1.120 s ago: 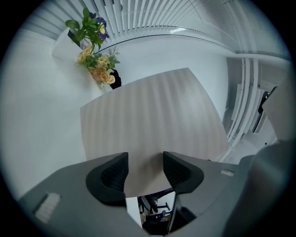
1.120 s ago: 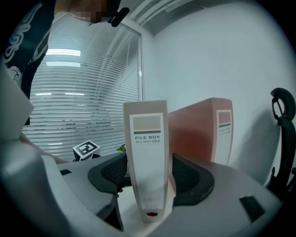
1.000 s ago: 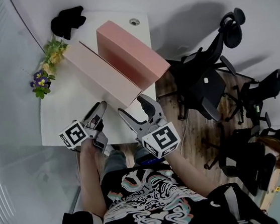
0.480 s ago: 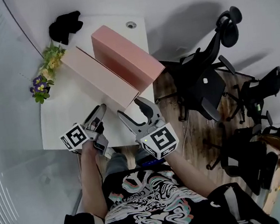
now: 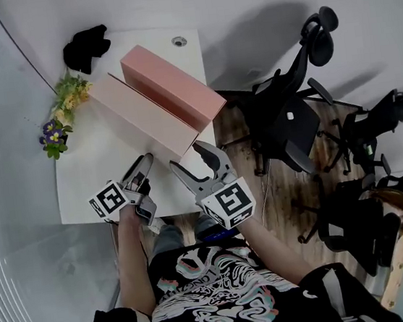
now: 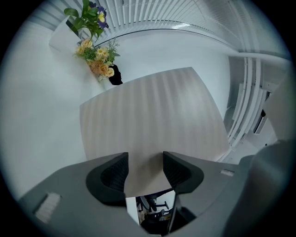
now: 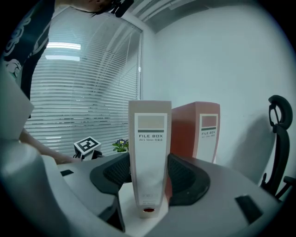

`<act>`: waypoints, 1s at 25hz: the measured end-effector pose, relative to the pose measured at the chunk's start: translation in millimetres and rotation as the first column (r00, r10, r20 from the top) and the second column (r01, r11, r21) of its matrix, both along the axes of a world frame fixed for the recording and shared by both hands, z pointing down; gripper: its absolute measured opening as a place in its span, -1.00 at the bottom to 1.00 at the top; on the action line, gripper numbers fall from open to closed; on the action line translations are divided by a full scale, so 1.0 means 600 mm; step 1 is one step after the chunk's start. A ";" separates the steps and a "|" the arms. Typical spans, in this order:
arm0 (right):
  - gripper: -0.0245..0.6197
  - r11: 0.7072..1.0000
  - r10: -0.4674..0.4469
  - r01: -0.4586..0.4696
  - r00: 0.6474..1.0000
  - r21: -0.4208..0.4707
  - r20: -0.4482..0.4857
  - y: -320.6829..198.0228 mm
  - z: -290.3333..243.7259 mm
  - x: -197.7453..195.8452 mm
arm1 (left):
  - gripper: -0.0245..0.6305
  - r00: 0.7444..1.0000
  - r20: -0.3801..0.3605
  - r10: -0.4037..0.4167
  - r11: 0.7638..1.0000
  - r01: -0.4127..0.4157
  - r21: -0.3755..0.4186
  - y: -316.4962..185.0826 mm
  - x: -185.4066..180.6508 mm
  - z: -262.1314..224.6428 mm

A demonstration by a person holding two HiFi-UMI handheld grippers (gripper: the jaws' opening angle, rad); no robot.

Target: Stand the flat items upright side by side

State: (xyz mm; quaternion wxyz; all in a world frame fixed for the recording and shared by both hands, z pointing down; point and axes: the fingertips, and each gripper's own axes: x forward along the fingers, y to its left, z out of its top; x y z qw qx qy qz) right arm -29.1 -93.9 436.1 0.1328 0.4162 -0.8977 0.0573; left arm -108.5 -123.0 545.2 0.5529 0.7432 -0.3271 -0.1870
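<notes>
Though left gripper (image 5: 143, 161) hangs released, right gripper (image 5: 187, 156) (jaws just closing) grips pale box (image 5: 138, 117) — white desk (image 5: 93, 170) beneath.

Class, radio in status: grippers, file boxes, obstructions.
Left gripper open, empty. Right gripper, jaws just closing, grips pale file box. It stands upright beside red file box. Nothing blocking.

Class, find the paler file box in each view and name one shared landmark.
Head view: pale file box, upper centre, left of the pinker box.
Left gripper view: pale file box fills the centre, broad side.
Right gripper view: pale file box at centre, between the jaws.
Shared landmark: flowers.
</notes>
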 end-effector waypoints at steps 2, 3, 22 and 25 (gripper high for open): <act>-0.13 1.000 0.000 0.000 1.000 0.009 -0.020 -0.001 -0.001 0.004 | -0.26 1.000 0.003 0.009 1.000 -0.009 -0.008 -0.001 0.007 0.006; -0.13 1.000 0.002 -0.002 1.000 0.010 -0.025 -0.001 -0.001 0.007 | -0.26 1.000 0.007 0.015 1.000 -0.015 -0.017 0.000 0.011 0.011; -0.12 0.998 0.056 -0.055 0.996 0.008 -0.074 -0.020 -0.001 0.039 | -0.26 0.997 -0.013 0.080 0.995 -0.080 -0.059 -0.018 0.052 0.037; -0.12 0.998 0.057 -0.056 0.995 0.011 -0.078 -0.024 -0.001 0.042 | -0.26 0.997 -0.014 0.082 0.995 -0.083 -0.060 -0.021 0.053 0.039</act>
